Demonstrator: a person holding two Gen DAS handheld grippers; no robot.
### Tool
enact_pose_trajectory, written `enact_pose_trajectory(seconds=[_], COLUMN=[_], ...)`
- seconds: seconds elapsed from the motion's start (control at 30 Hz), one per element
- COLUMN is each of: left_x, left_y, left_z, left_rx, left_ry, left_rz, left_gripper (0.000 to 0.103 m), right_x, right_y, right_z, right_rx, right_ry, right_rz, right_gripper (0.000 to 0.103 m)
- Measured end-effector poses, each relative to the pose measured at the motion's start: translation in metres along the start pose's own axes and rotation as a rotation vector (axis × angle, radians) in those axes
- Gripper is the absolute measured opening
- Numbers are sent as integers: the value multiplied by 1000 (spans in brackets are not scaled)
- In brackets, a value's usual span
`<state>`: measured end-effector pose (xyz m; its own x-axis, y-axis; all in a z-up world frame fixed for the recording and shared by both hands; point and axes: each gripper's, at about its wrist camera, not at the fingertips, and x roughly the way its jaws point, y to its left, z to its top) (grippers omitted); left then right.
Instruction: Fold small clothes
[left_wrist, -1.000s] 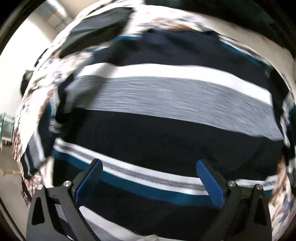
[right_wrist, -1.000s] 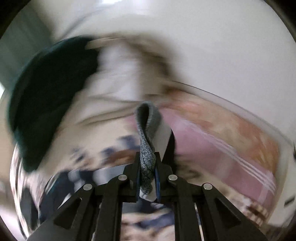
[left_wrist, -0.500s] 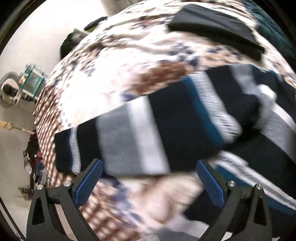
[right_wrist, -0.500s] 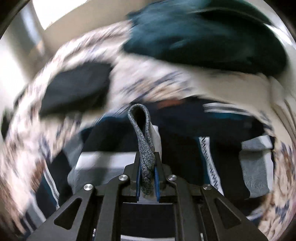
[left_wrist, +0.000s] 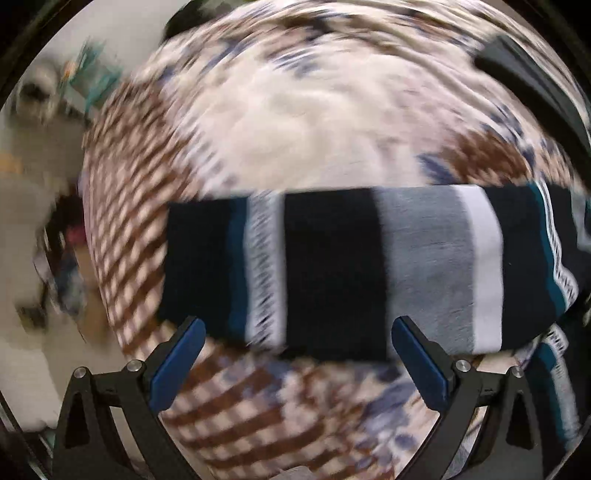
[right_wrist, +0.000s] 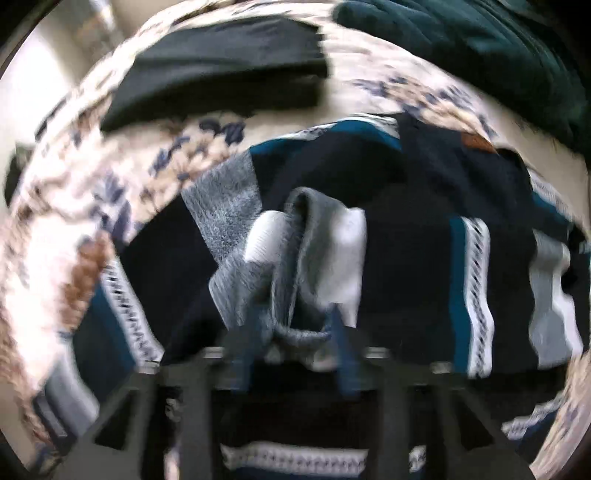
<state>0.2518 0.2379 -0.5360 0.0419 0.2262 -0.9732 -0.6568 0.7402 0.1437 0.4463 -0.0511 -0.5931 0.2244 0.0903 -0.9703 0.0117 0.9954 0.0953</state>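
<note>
A striped sweater in navy, grey, white and teal lies on a patterned bedspread. In the left wrist view one sleeve (left_wrist: 369, 266) stretches straight across, just beyond my left gripper (left_wrist: 295, 354), which is open and empty above the bedspread (left_wrist: 295, 122). In the right wrist view the sweater's body (right_wrist: 406, 240) fills the middle. My right gripper (right_wrist: 295, 328) is blurred, its jaws parted a little, with a bunched grey and white fold of the sweater (right_wrist: 306, 258) still sitting between the fingers.
A folded black garment (right_wrist: 218, 81) lies on the bedspread beyond the sweater, also at the left wrist view's upper right (left_wrist: 535, 74). A dark green blanket (right_wrist: 480, 48) lies at the far right. The bed edge and floor clutter (left_wrist: 48, 221) are at the left.
My right gripper's jaws have parted from tightly shut on the grey fold, and it lowered over the sweater body. My left gripper swung left, so the sleeve now lies straight across its view.
</note>
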Motion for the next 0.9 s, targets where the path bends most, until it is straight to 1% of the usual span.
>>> enact_pose_trajectory(seconds=[0.03,0.07,0.1,0.2,0.23,0.27,0.33,0.37,0.4,0.43,0.47,0.5,0.53,0.57,0.6,0.63,0.67,0.7,0.77,0.83,0.9], left_x=[4,9,15,42,49,57,69,74,76,77,76,71,65,56,45,38,23,12,-13,-41,-72], left_y=[21,35,49,82,90,99,112,116,118,117,114,110,106,96,86,79,62,49,19,-17,-54], left_z=[-3,-7,-10,-18,-18,-18,-15,-13,-11,-7,-2,4,9,16,23,28,36,42,52,61,65], left_rx=[-81,-146,-214,-416,-471,-542,-662,-717,-756,-778,-772,-750,-724,-670,-609,-566,-490,-429,-301,-178,-65], left_ry=[45,81,115,199,206,199,168,135,102,78,58,29,1,-39,-75,-104,-152,-181,-258,-336,-416], left_rz=[-43,-85,-127,-231,-255,-296,-336,-351,-335,-307,-279,-254,-245,-224,-198,-200,-188,-166,-165,-160,-191], left_gripper=[103,103,103,102,101,101,100,93,80,69,42,21,12,8,7,7,7,7,6,6,6], right_x=[-12,-22,-32,-50,-56,-58,-61,-62,-61,-61,-59,-58,-56,-56,-56,-55,-55,-55,-58,-61,-65], right_y=[-12,-22,-35,-67,-79,-92,-111,-120,-127,-135,-136,-139,-139,-141,-143,-145,-147,-149,-160,-171,-182], right_z=[-6,-11,-19,-36,-40,-47,-58,-62,-67,-72,-73,-73,-74,-75,-76,-77,-78,-78,-84,-92,-101], right_rx=[36,57,84,143,167,193,238,262,280,296,299,296,285,276,273,272,270,274,319,347,376], right_ry=[-3,-7,-13,-20,-21,-15,-5,1,6,5,4,6,11,13,12,13,19,22,26,34,32], right_rz=[18,8,-22,-85,-106,-128,-166,-181,-200,-226,-249,-271,-304,-327,-339,-345,-339,-321,-241,-210,-173], right_gripper=[66,67,69,69,69,69,69,69,69,69,70,77,79,81,86,90,95,98,98,98,98])
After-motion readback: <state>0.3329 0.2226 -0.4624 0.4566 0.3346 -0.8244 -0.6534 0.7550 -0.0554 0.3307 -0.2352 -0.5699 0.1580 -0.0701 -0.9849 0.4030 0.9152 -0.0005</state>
